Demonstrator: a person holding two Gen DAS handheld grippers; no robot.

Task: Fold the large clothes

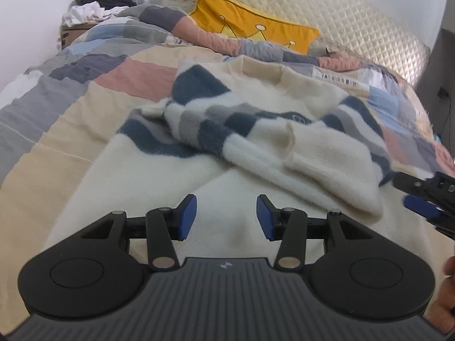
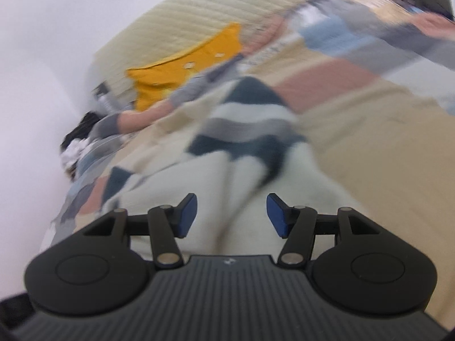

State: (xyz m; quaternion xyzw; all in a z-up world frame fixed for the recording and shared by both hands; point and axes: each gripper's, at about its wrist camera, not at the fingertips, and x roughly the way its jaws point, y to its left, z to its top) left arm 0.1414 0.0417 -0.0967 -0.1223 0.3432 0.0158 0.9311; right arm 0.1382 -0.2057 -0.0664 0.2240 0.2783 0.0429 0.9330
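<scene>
Left wrist view: the left gripper [image 1: 226, 216] hangs released over the cream hem part of a fuzzy sweater [image 1: 241, 142], its blue pads apart with nothing pinched between them. The sweater, cream with navy and grey stripes, lies spread on the patchwork quilt [image 1: 85, 85] of the bed, both sleeves crossed over its chest. Beyond the sweater's collar a yellow crown-shaped pillow [image 1: 250, 25] leans against the quilted headboard [image 1: 355, 22]. Left of that pillow sits a heap of dark and white clothes [image 1: 96, 5]. At the sweater's right edge the right gripper [image 1: 426, 199] pokes in. The right wrist view is blurred; the right gripper [image 2: 231, 216] is likewise released, empty, above the sweater's [image 2: 241, 142] cream part.
</scene>
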